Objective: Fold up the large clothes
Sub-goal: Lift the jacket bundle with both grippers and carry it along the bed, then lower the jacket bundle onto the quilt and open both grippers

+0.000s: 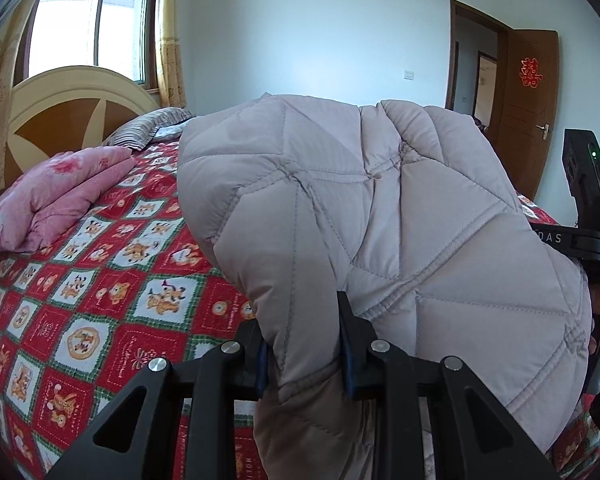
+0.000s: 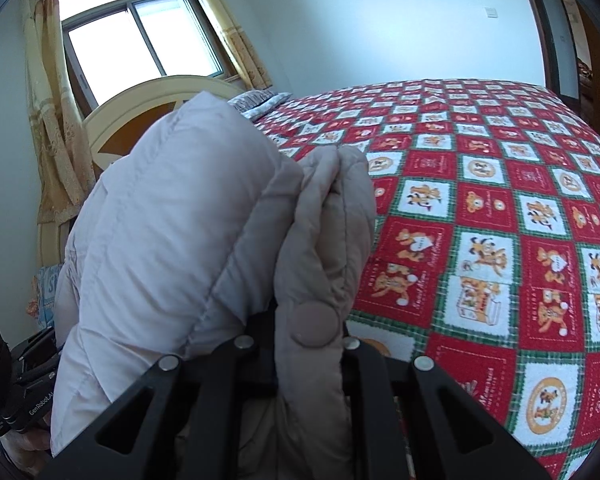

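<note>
Through your left wrist camera, your left gripper (image 1: 304, 344) is clamped on a thick fold of the pale grey-lilac quilted puffer jacket (image 1: 380, 208), its blue-padded fingers (image 1: 347, 364) pressing the fabric from both sides at six o'clock. The jacket is lifted above the bed and bulges across the centre and toward three o'clock. At three o'clock the black body of your other gripper (image 1: 588, 184) peeks out past the jacket's edge. Under it all lies the red, white and green checked bedspread with cartoon animals (image 1: 100, 288), filling the seven to nine o'clock area. A folded pink floral quilt (image 1: 48, 200) lies on it at nine o'clock, just before the cream and brown wooden headboard (image 1: 60, 112). A brown wooden door (image 1: 528, 112) stands open at two o'clock.

Through your right wrist camera, your right gripper (image 2: 310, 344) is closed tight on a bunched jacket edge that carries a round fabric-covered snap button (image 2: 315, 325) at six o'clock. The rest of the jacket (image 2: 172, 232) billows from the centre toward nine o'clock, off the bedspread (image 2: 500, 200), which spreads from one to five o'clock. The window with yellow curtains (image 2: 140, 36) sits at eleven o'clock.
</note>
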Demonstrator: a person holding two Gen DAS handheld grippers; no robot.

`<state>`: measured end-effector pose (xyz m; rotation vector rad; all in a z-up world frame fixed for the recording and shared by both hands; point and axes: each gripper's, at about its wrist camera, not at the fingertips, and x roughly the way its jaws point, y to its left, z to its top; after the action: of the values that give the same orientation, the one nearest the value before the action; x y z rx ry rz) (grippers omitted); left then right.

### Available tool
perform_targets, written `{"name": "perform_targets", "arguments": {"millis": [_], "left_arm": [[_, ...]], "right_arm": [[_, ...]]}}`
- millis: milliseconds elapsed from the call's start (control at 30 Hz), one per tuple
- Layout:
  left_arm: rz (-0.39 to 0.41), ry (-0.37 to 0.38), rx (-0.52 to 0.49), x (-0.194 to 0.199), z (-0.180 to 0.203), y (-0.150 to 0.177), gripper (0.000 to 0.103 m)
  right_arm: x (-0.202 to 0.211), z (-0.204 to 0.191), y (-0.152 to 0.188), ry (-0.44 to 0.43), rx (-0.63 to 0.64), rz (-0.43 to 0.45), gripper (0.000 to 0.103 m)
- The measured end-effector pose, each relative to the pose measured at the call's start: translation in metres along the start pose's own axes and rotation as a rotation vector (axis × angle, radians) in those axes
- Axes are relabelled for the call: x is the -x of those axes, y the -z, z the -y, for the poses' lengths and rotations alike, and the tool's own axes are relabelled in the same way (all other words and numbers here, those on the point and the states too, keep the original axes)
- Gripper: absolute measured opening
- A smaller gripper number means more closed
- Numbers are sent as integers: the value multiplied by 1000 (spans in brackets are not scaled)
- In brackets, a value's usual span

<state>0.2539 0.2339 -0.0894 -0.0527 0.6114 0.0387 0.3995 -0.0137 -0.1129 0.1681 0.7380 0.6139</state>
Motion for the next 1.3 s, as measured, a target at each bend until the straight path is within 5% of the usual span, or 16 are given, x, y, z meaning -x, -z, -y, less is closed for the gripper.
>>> {"name": "perform_targets", "arguments": {"millis": [467, 667, 733, 1000, 1133, 1300], "left_arm": [[-41, -43, 47, -24, -46, 20, 30], [-63, -80, 84, -32, -59, 31, 64], [-55, -101, 86, -30, -62, 33, 74], [-13, -167, 63, 1, -58, 29, 77], [64, -170, 75, 38, -53, 26, 84], [111, -185, 51, 71, -43, 22, 84]], "right_arm": [[-52, -18, 2, 6, 33, -90, 14], [-72, -10, 12, 9, 5, -143, 16], [-75, -6, 14, 19, -10, -149, 24], [-65, -4, 10, 72, -11, -146, 42], [-25, -7, 1, 90, -26, -47, 76], [20, -29, -4, 86, 29, 41, 78]]}}
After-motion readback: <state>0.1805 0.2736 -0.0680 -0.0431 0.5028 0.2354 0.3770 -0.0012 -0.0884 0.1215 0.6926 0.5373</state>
